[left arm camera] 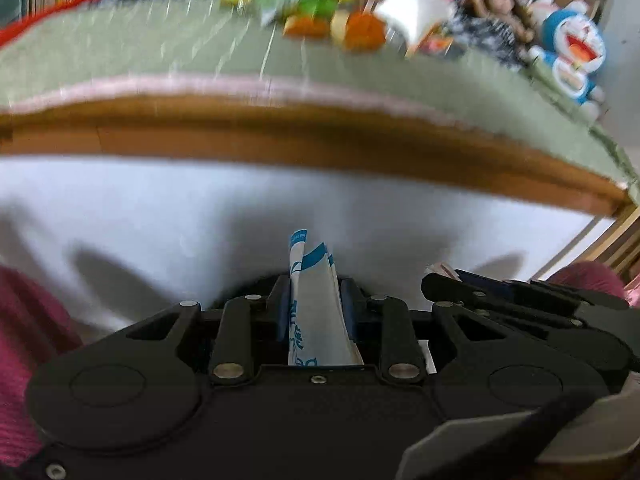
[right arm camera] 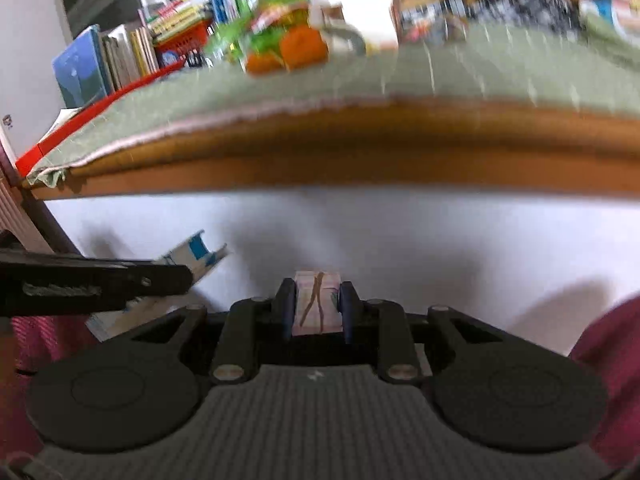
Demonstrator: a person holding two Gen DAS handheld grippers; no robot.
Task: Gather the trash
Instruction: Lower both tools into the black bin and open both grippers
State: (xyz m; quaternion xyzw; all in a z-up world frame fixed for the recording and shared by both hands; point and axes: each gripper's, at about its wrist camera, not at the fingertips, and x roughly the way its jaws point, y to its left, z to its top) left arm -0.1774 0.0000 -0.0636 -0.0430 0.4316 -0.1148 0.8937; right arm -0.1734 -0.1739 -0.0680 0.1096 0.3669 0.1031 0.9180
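My left gripper (left arm camera: 314, 300) is shut on a white wrapper with blue print (left arm camera: 314, 304), which sticks up between the fingers. The same wrapper (right arm camera: 196, 254) shows at the left of the right wrist view, held by the left gripper's black body. My right gripper (right arm camera: 318, 306) is shut on a pale pink wrapper with brown lines (right arm camera: 316, 304). Both grippers hang below the table's wooden edge (left arm camera: 280, 136), in front of a white surface. A pile of colourful wrappers (left arm camera: 316, 4) in green and orange lies far back on the green tablecloth (left arm camera: 160, 52), seen again as a wrapper pile (right arm camera: 284, 36).
A doll (left arm camera: 496, 20) and a blue-and-white plush toy (left arm camera: 572, 52) sit at the table's far right. Books (right arm camera: 120, 56) line the back, with a red basket (right arm camera: 184, 40) among them. Magenta sleeves (left arm camera: 24, 352) show at both frame edges. Both views are blurred.
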